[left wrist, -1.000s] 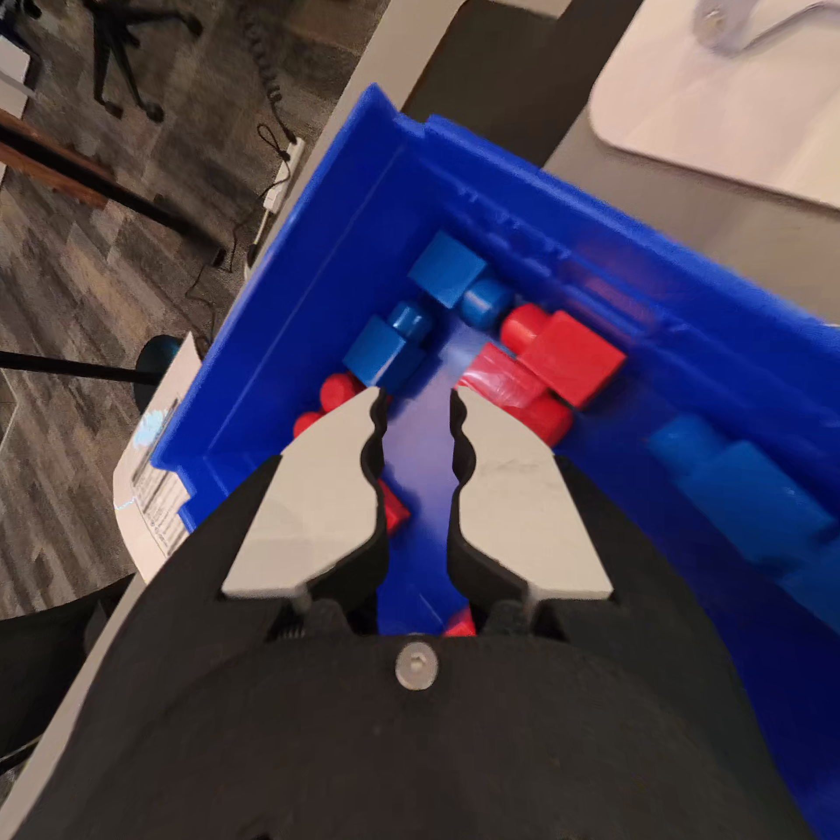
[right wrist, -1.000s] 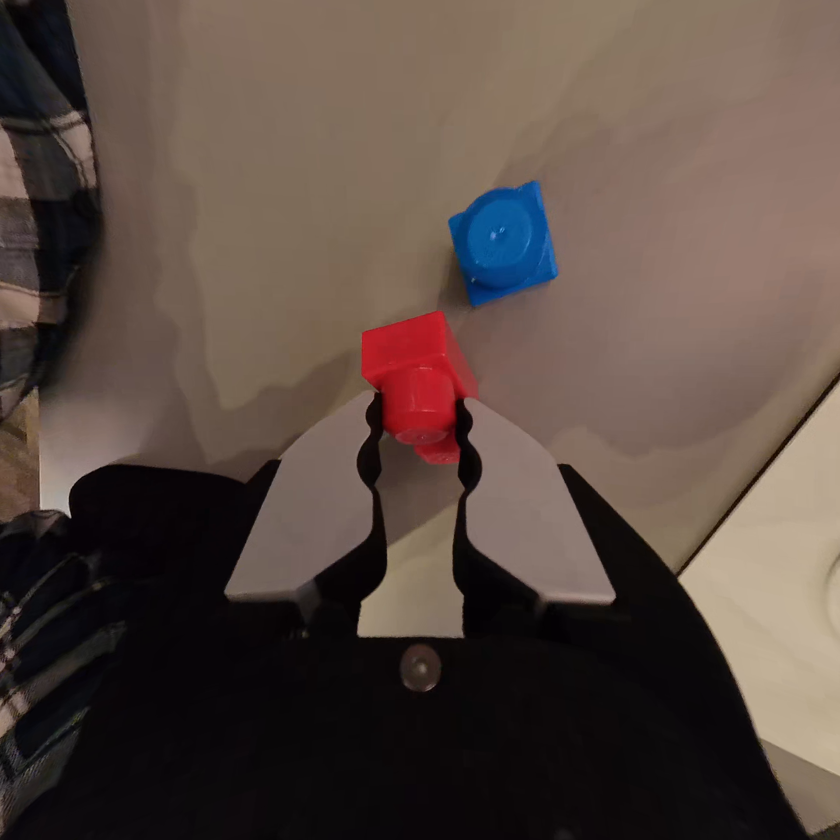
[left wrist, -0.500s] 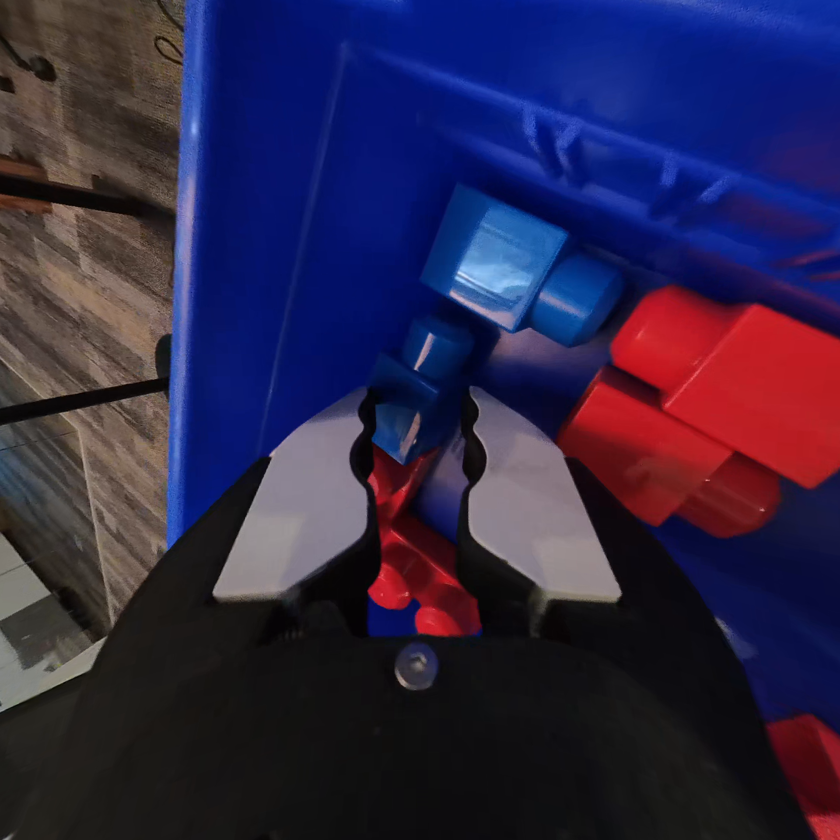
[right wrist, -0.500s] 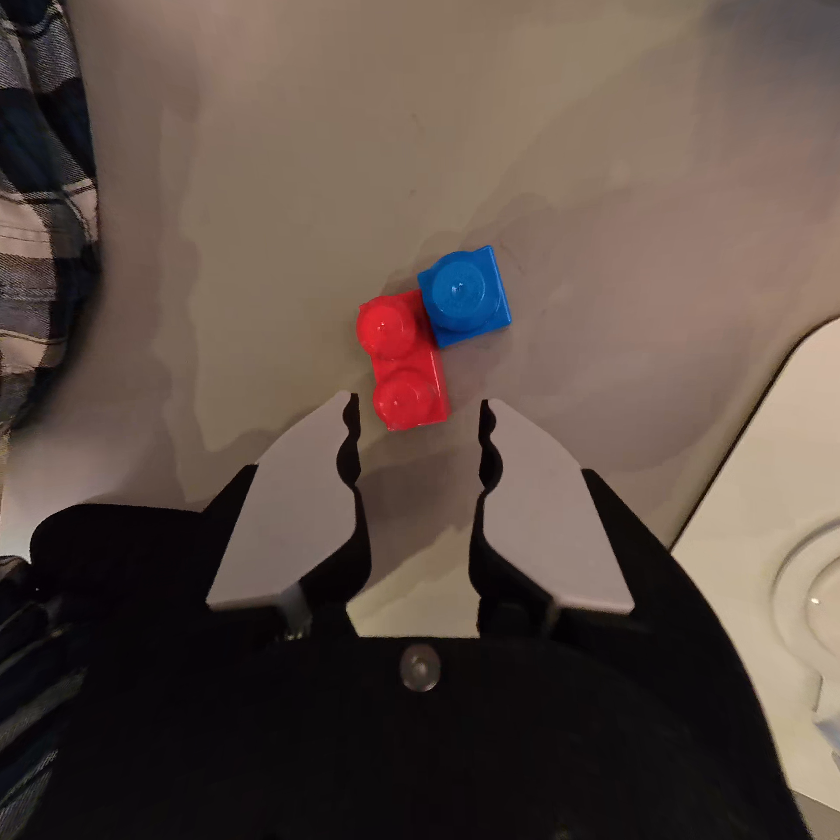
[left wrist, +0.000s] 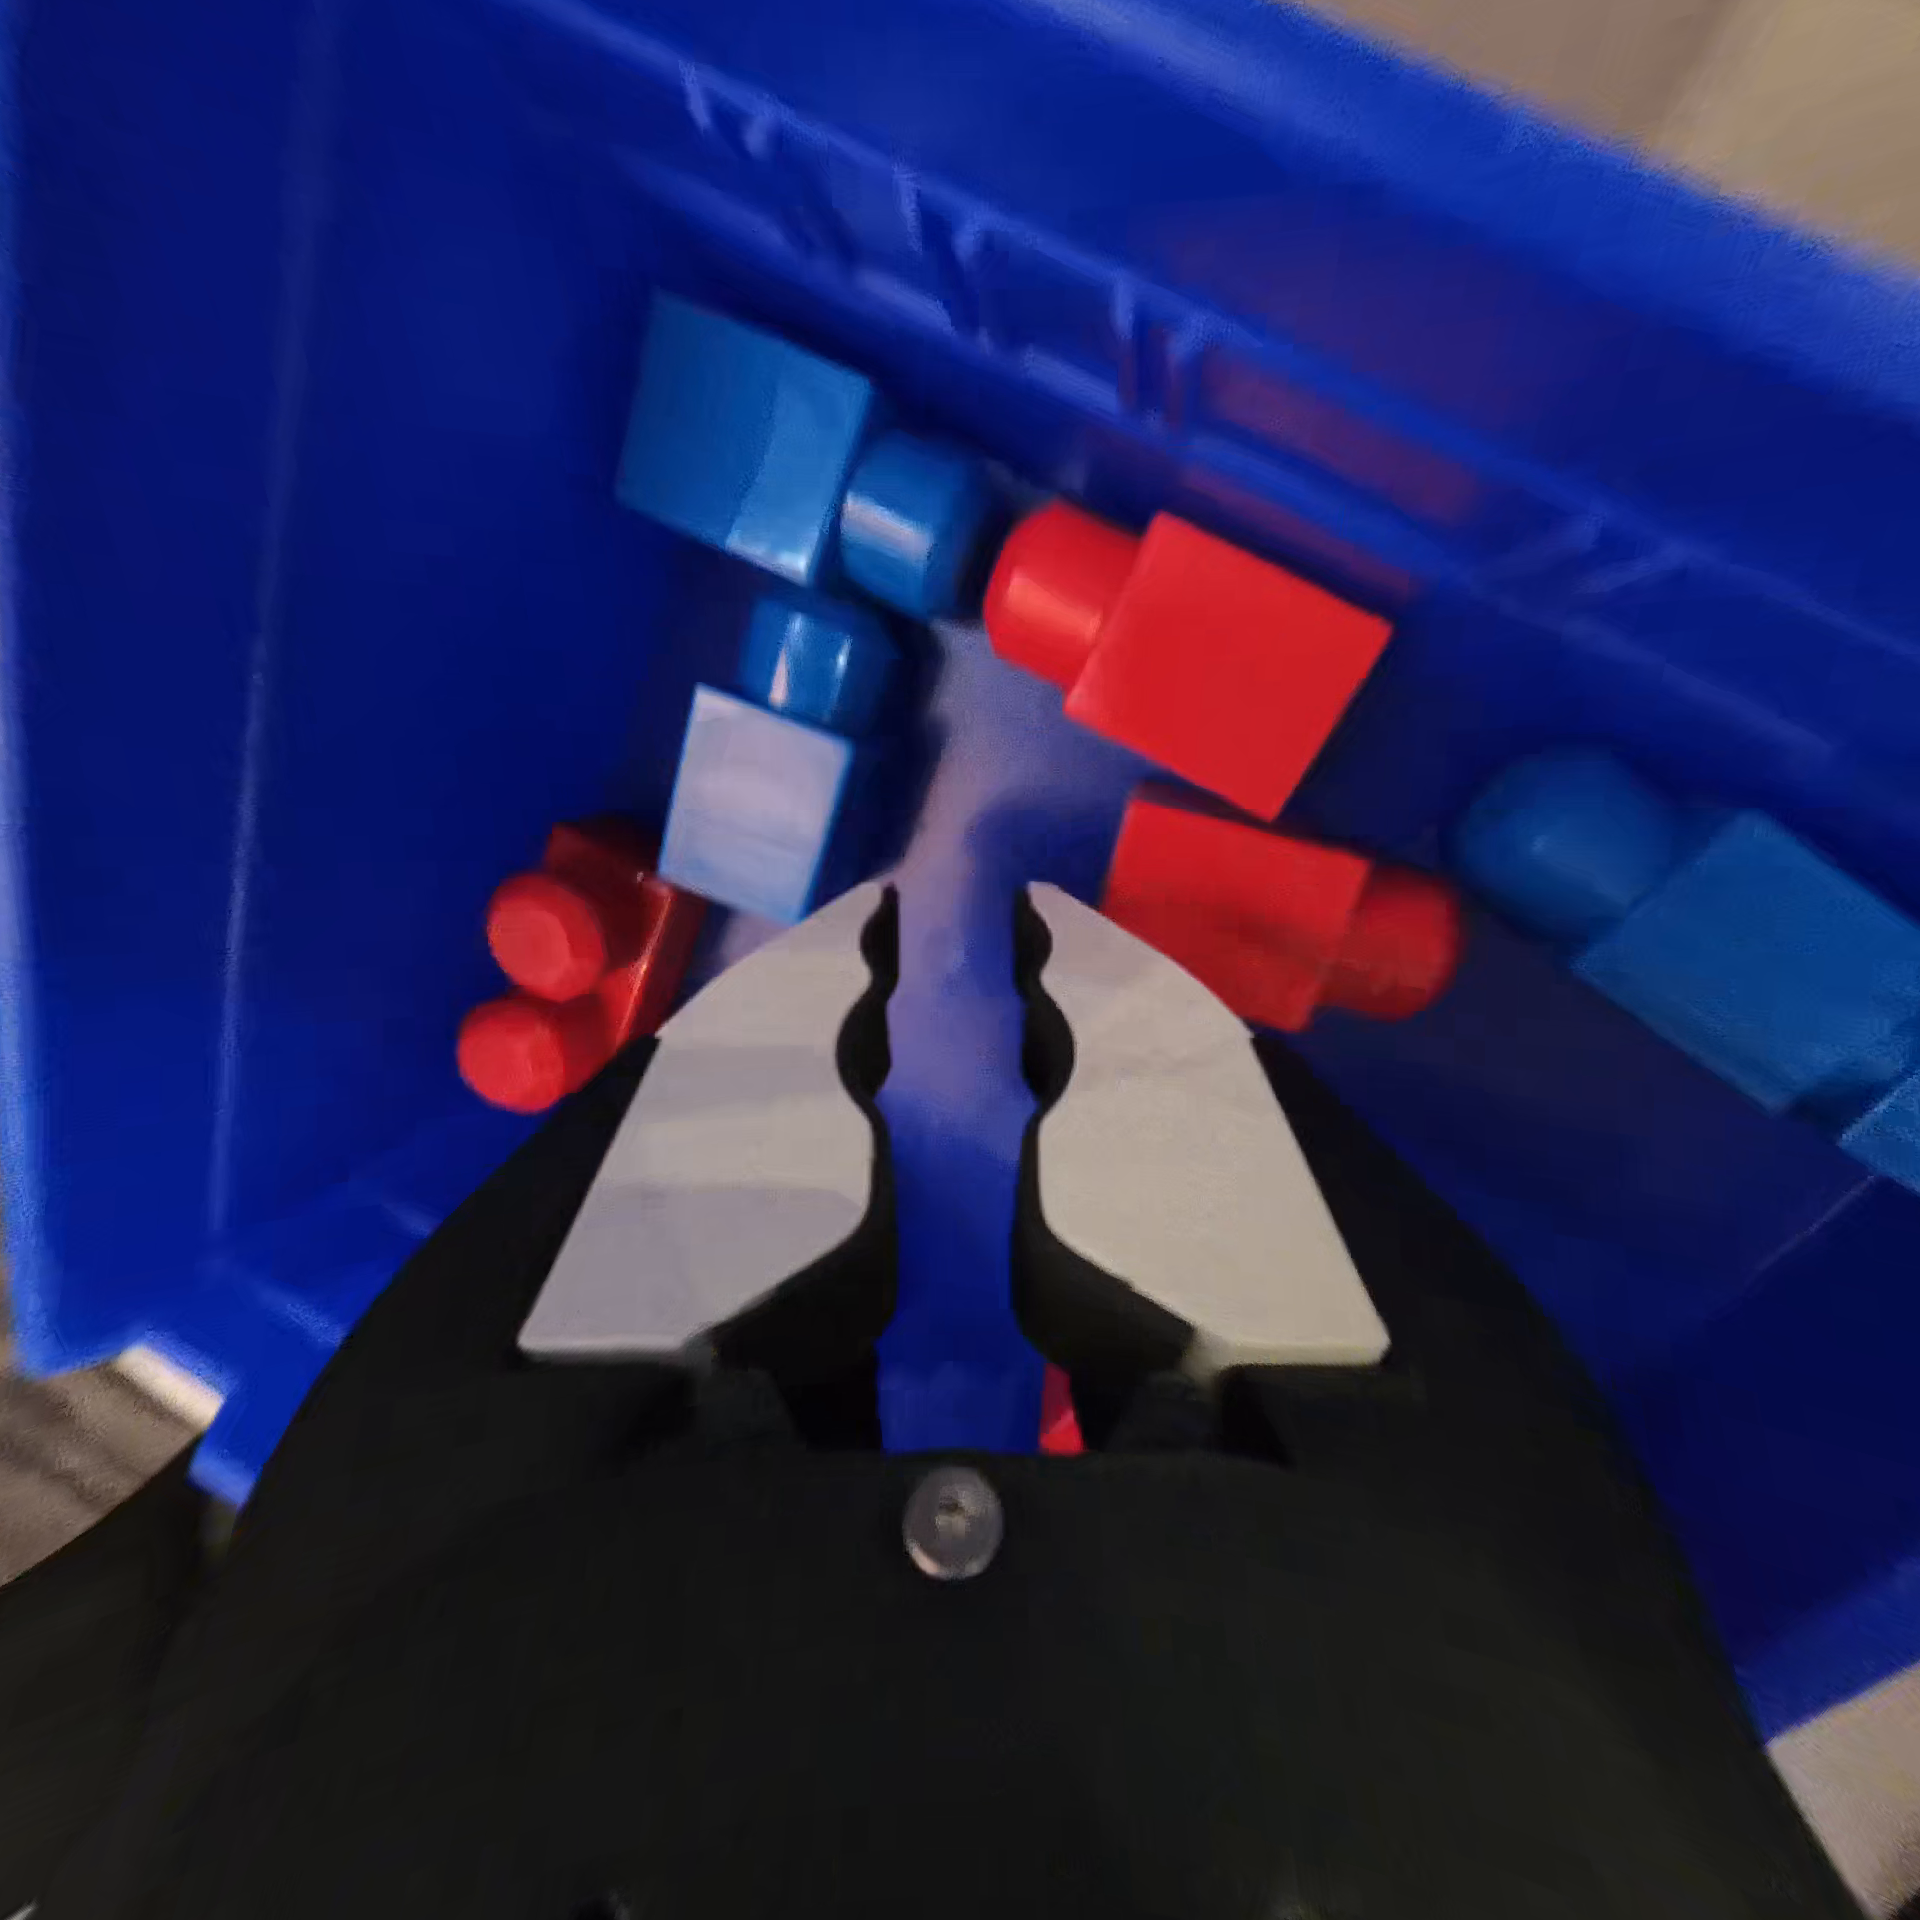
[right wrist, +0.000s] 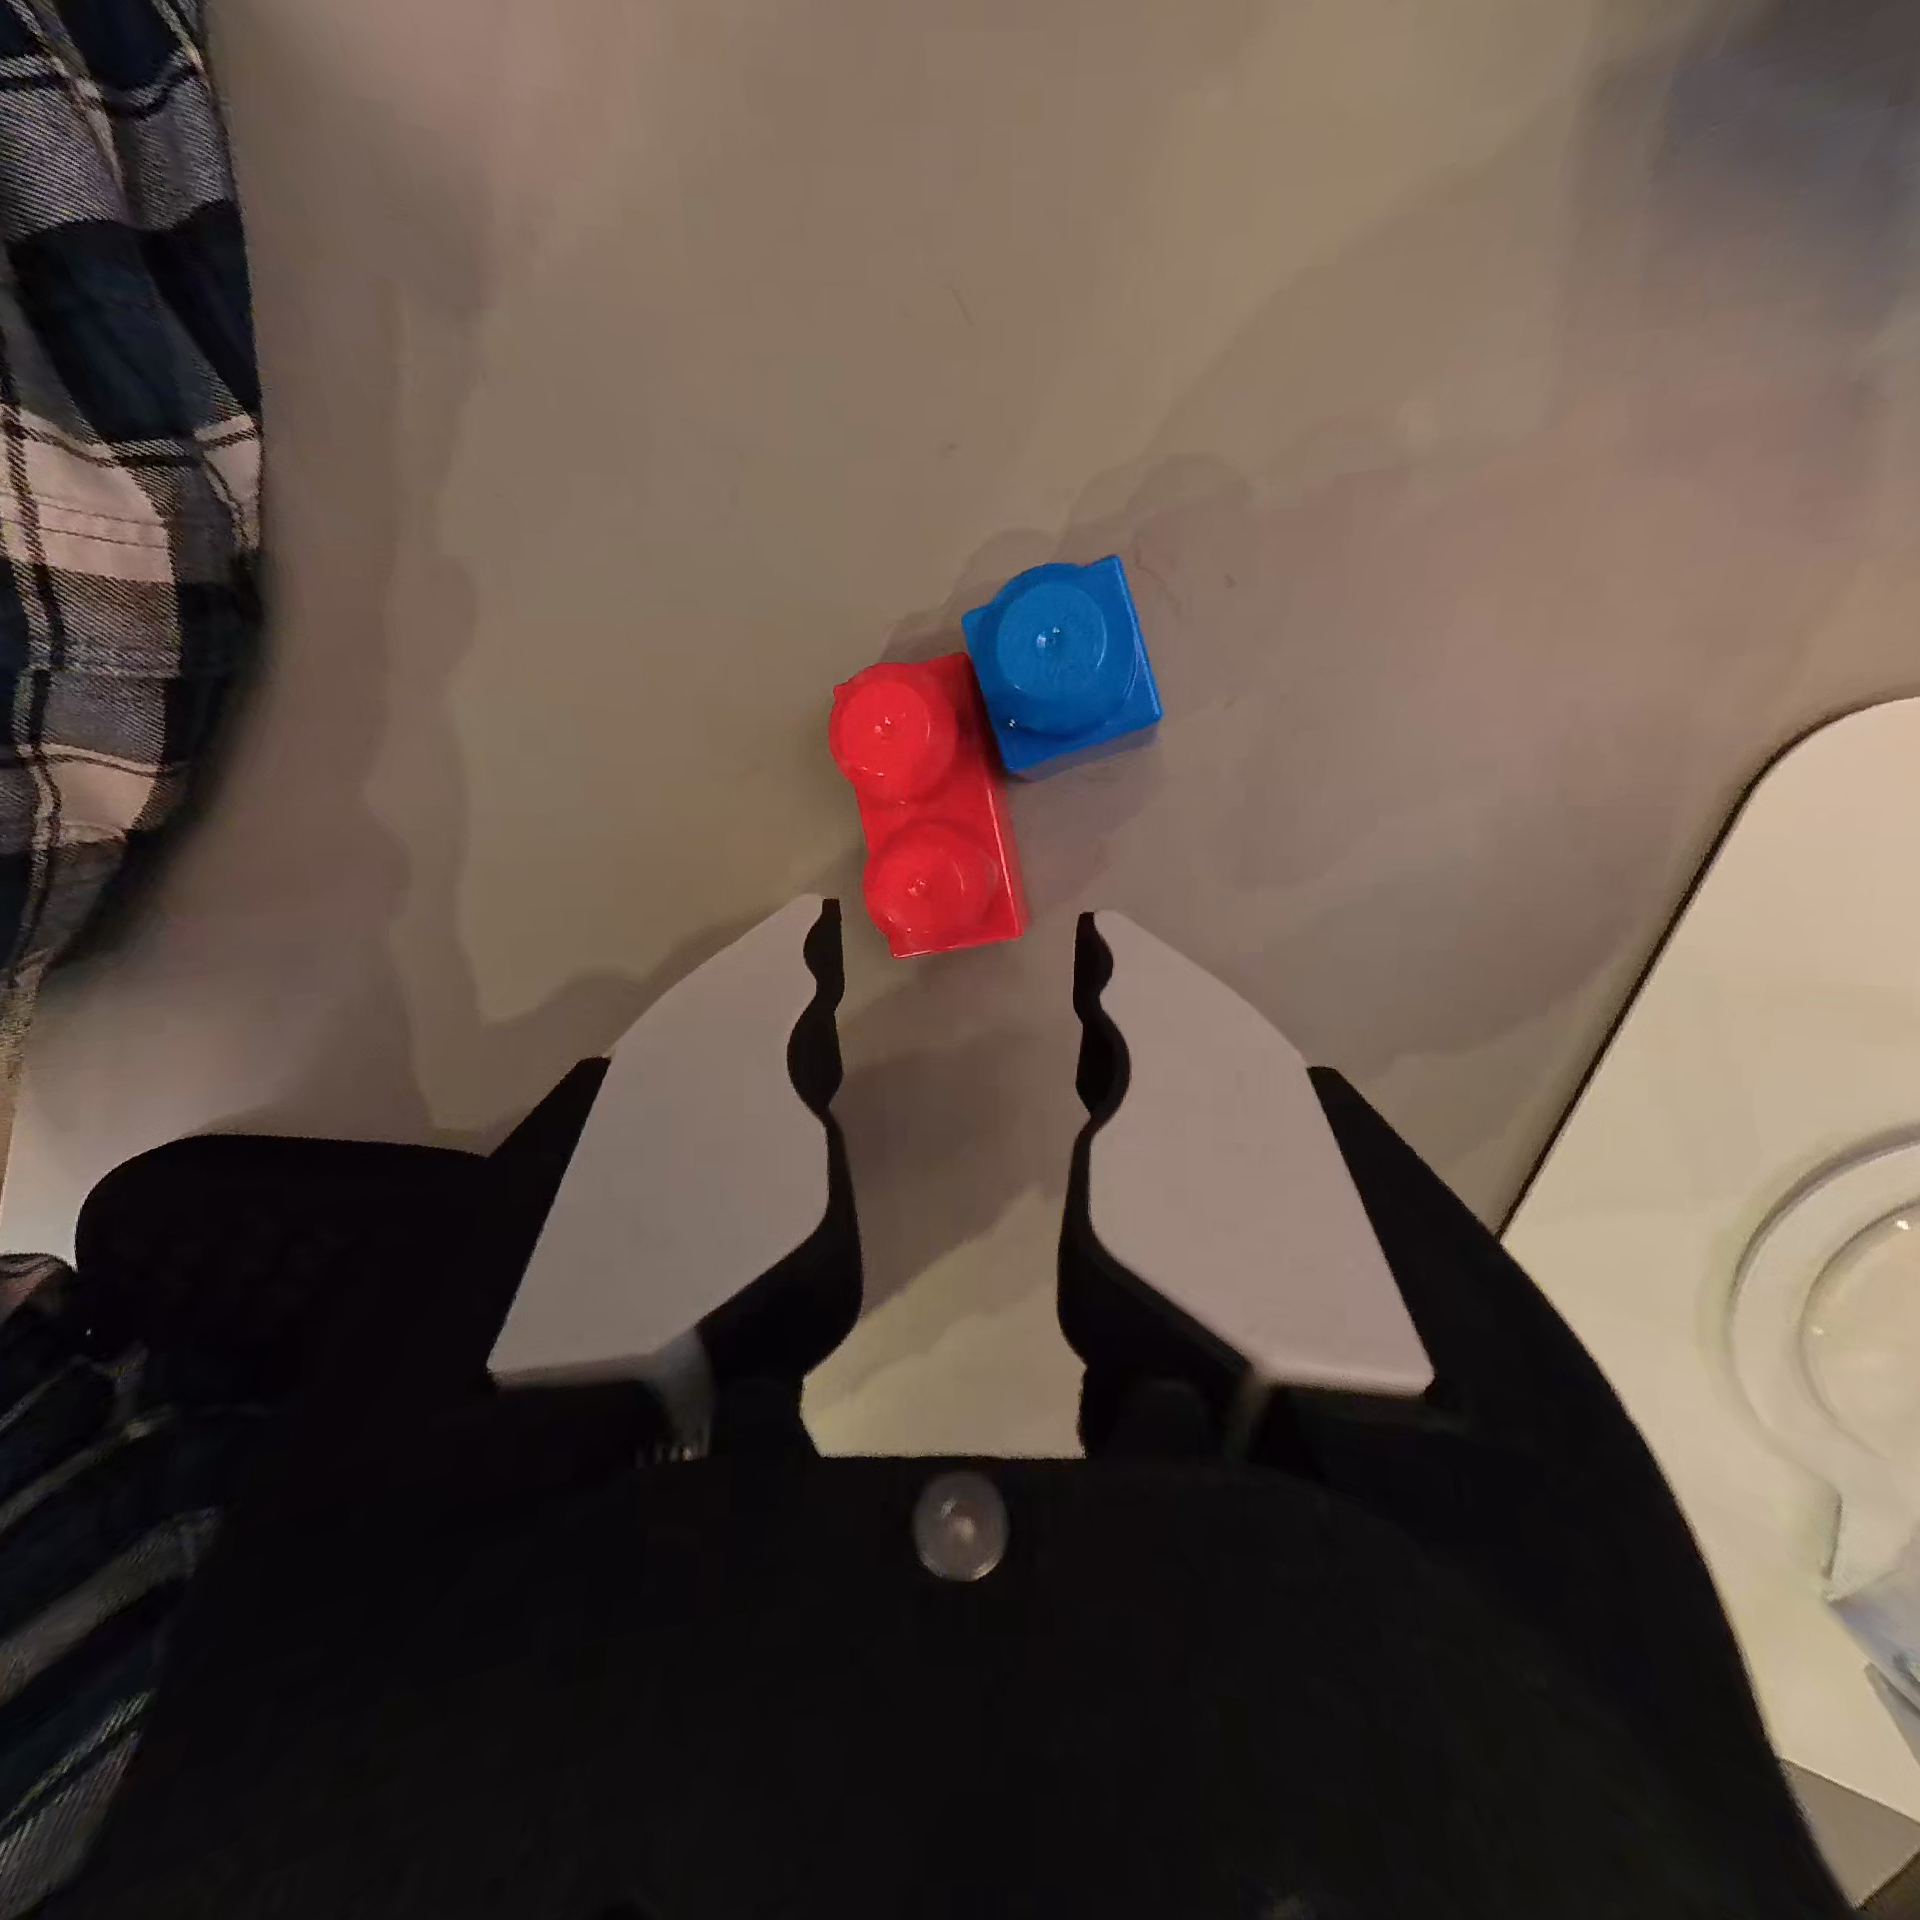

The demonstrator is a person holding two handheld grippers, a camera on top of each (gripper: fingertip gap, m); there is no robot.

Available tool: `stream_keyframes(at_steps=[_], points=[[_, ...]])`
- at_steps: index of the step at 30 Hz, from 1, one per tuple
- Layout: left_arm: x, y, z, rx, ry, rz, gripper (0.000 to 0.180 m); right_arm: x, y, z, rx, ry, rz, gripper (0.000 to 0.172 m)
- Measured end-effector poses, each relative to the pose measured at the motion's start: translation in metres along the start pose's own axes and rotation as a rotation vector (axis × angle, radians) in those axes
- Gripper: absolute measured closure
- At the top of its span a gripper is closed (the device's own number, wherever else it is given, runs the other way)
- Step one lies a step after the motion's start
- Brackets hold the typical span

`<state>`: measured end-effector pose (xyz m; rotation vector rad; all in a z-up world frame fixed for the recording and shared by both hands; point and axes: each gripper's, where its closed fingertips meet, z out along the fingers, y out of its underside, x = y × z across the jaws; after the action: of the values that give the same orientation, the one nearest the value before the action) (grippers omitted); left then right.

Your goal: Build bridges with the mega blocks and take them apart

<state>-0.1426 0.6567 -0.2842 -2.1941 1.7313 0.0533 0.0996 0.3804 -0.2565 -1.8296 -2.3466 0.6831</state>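
Observation:
In the left wrist view my left gripper [left wrist: 958, 899] is inside a blue bin [left wrist: 312, 520]. Its jaws stand a little apart with only the bin floor between them. A blue one-stud block [left wrist: 758, 800] lies just past its left fingertip, outside the jaws. More blue blocks [left wrist: 748, 436] and red blocks [left wrist: 1226, 665] lie around it. In the right wrist view my right gripper [right wrist: 956, 914] is open and empty. It hovers over a red two-stud block [right wrist: 935, 810] that touches a blue one-stud block [right wrist: 1060, 665] on the table [right wrist: 727, 416].
In the bin a red two-stud block [left wrist: 582, 956] lies at the left, a red block [left wrist: 1236, 904] and a blue block [left wrist: 1714, 914] at the right. A white board [right wrist: 1766, 987] with a clear glass object [right wrist: 1849, 1351] lies right of the table blocks. A plaid sleeve [right wrist: 104, 416] is at the left. Across from one pair of fingers to the other is roughly 35 centimeters.
My right gripper let go of the red block beside the blue one and drew back, open. My left gripper reached around a blue block in the bin, then drew back with narrower jaws and no block.

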Motion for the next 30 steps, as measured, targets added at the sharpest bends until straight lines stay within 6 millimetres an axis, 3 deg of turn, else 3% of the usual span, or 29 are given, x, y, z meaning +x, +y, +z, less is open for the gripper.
stream_keyframes(at_steps=[2, 4, 8, 11, 12, 19, 22, 25, 28, 30], points=[[-0.001, 0.001, -0.007, 0.022, -0.057, 0.02, 0.151, 0.0, -0.001, -0.001, 0.006, 0.0, 0.0, 0.13], [-0.017, -0.001, -0.01, 0.028, -0.147, 0.012, 0.137, -0.002, -0.001, 0.0, -0.001, -0.002, -0.006, 0.13], [-0.043, -0.007, 0.002, 0.004, -0.257, 0.08, 0.131, -0.004, -0.003, 0.003, -0.009, -0.007, -0.018, 0.13], [-0.044, -0.004, 0.025, -0.058, -0.193, 0.123, 0.127, -0.004, -0.002, 0.003, -0.006, -0.009, -0.022, 0.131], [-0.041, -0.005, 0.031, -0.059, -0.157, 0.127, 0.134, -0.004, -0.002, 0.003, -0.002, -0.011, -0.02, 0.131], [-0.04, -0.007, 0.03, -0.019, -0.124, 0.041, 0.14, 0.002, 0.002, -0.004, 0.024, 0.009, -0.01, 0.134], [-0.036, -0.007, 0.006, 0.054, -0.174, -0.04, 0.14, 0.007, -0.003, -0.012, 0.069, 0.037, -0.003, 0.135], [-0.025, -0.01, -0.04, 0.162, -0.266, -0.115, 0.141, 0.017, -0.014, -0.026, 0.153, 0.099, 0.018, 0.135], [0.007, -0.017, -0.093, 0.264, -0.354, -0.151, 0.141, 0.026, -0.033, -0.046, 0.284, 0.166, 0.053, 0.134], [0.04, -0.026, -0.125, 0.32, -0.399, -0.146, 0.141, 0.029, -0.049, -0.062, 0.396, 0.193, 0.074, 0.134]])
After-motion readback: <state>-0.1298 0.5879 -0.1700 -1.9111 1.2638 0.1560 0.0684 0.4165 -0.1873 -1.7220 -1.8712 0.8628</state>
